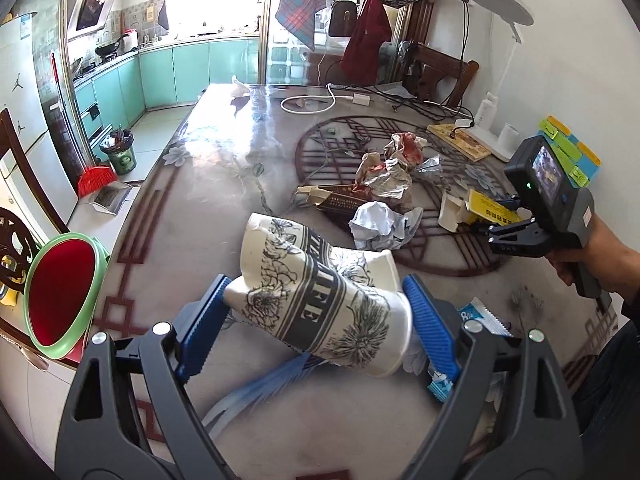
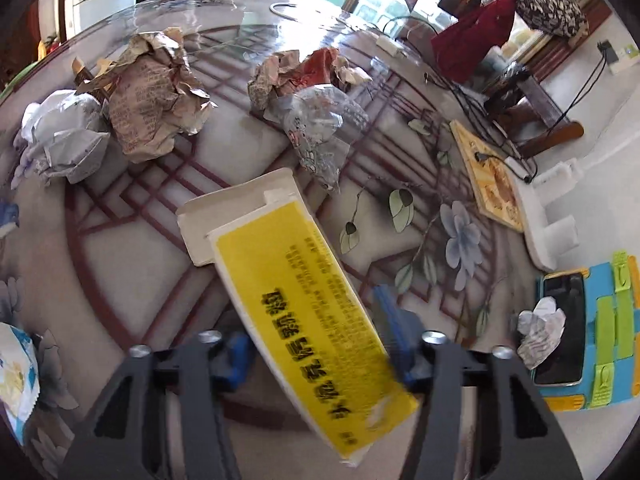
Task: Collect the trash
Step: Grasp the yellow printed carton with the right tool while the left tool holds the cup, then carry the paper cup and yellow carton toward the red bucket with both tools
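Note:
My left gripper [image 1: 316, 312] is shut on a crushed paper coffee cup [image 1: 320, 292], white with grey flower print, held above the table's near edge. My right gripper [image 2: 316, 344] is shut on a yellow and white carton box [image 2: 304, 292] with its flap open; it also shows in the left wrist view [image 1: 486, 208] at the right. On the table lie crumpled brown paper [image 2: 152, 96], a white paper ball [image 2: 64, 136], a red and tan wad [image 2: 304, 72], a clear plastic wrapper [image 2: 320, 128] and a brown box [image 1: 340, 200]. A green bin with a red liner [image 1: 60, 296] stands left of the table.
The glass-topped table [image 1: 224, 168] carries cables [image 1: 308, 104], a book [image 2: 492, 184], a white lamp base [image 2: 548, 216] and a phone on a coloured pad [image 2: 560, 332]. A blue-white sachet [image 1: 484, 316] lies near me. Chairs stand at the far right and left.

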Action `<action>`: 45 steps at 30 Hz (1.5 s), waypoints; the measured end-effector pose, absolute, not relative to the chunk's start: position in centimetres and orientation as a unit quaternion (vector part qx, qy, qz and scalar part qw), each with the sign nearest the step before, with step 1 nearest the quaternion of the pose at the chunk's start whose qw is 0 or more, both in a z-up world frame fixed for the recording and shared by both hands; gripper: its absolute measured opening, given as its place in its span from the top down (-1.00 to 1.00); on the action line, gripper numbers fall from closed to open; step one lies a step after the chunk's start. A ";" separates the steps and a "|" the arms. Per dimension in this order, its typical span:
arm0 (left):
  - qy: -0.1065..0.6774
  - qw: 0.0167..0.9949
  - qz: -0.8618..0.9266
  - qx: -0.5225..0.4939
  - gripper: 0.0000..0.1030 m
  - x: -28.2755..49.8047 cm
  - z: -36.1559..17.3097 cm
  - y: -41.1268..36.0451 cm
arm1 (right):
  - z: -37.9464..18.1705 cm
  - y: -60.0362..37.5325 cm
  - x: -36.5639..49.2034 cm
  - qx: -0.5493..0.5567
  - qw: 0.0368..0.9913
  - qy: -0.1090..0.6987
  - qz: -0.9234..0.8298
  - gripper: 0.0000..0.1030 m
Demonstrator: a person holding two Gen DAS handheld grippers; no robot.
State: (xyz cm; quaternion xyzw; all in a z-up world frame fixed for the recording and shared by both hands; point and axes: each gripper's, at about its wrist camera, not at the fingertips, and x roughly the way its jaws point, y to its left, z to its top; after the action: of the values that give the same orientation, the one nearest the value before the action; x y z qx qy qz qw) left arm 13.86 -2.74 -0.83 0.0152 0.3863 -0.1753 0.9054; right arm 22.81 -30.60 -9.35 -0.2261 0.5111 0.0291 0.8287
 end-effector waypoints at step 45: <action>0.301 0.952 -0.045 0.007 -0.64 11.1 5.6 10.0 | 6.8 -12.6 9.6 -0.058 0.949 0.295 0.098 0.28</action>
State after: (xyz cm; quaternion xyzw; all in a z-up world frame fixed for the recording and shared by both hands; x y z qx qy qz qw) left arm 11.10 9.97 5.63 0.0067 0.3012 -0.0453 0.9525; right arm 9.58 -12.57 6.85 -0.0578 0.2951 0.0980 0.9487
